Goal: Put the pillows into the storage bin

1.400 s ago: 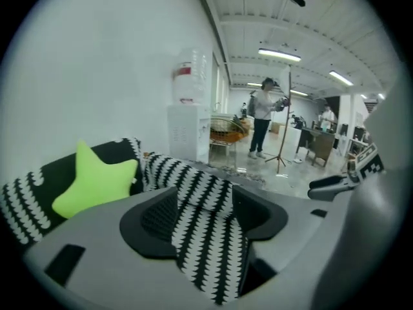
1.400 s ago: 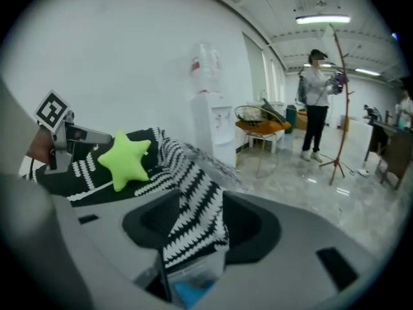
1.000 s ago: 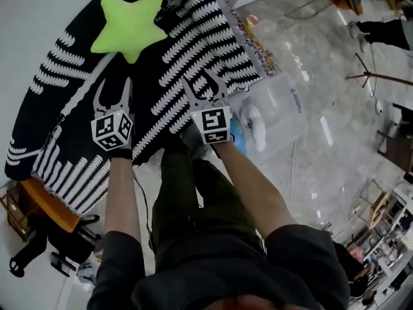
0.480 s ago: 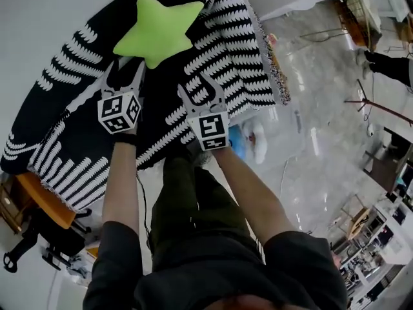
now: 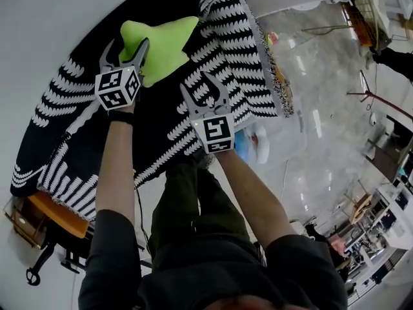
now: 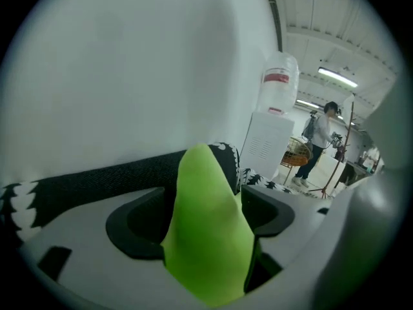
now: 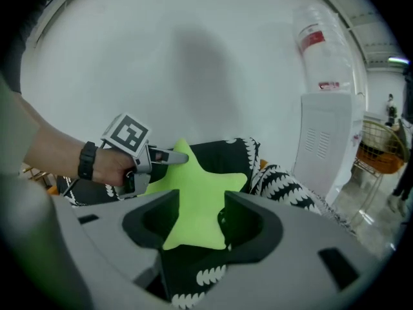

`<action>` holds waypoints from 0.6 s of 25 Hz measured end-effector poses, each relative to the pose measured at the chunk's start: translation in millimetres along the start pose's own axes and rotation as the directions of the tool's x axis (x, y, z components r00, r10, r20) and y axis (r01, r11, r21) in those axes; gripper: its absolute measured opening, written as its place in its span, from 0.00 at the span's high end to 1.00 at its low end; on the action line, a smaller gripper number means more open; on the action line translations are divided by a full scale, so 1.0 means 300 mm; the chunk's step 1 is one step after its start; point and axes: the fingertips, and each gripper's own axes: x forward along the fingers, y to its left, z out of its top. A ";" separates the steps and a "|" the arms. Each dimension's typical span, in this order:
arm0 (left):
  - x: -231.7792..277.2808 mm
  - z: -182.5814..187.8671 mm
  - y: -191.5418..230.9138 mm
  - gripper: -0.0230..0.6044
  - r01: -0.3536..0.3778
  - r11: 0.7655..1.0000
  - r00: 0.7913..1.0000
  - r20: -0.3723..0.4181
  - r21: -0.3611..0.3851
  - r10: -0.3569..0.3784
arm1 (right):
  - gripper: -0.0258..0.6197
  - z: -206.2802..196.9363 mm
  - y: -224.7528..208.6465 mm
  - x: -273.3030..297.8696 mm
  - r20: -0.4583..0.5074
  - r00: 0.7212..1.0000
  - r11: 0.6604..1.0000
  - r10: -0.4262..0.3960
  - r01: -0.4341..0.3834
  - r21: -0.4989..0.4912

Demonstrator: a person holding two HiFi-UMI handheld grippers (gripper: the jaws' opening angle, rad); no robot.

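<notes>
A lime-green star pillow (image 5: 164, 44) lies on a sofa under a black throw with white patterns (image 5: 222, 50). My left gripper (image 5: 124, 45) straddles the star's left arm. Its jaws have just been opening, and in the left gripper view the green arm (image 6: 206, 237) stands between the pads (image 6: 139, 228) without being squeezed. My right gripper (image 5: 202, 90) hovers open over the throw, short of the star, with nothing in its jaws. The right gripper view shows the star (image 7: 197, 202) ahead and the left gripper (image 7: 174, 157) at its upper left arm. The storage bin is not clearly visible.
A white wall rises behind the sofa. A white water dispenser (image 7: 329, 134) stands to the sofa's right. A blue and white thing (image 5: 251, 144) lies on the shiny floor by my right arm. An orange wooden piece (image 5: 45, 215) sits at lower left. A person (image 6: 321, 137) stands far back.
Both grippers moved forward toward the sofa. The left one reached the star pillow and now has its left arm between wider jaws. The right one stays behind.
</notes>
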 end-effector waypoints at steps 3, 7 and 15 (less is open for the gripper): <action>0.111 -0.044 0.011 0.38 0.026 1.000 0.999 -0.024 -0.011 -0.027 | 0.64 -0.023 -0.046 0.055 -0.007 1.000 1.000 -0.014 0.014 0.019; 0.156 -0.074 0.018 0.54 0.041 0.999 0.999 -0.035 0.020 -0.040 | 0.64 -0.082 -0.074 0.096 -0.025 0.999 0.997 -0.031 0.033 0.063; 0.132 -0.080 -0.009 0.62 0.098 0.995 0.995 -0.027 0.024 -0.097 | 0.64 -0.143 -0.065 0.104 -0.035 0.997 0.993 -0.062 0.065 0.097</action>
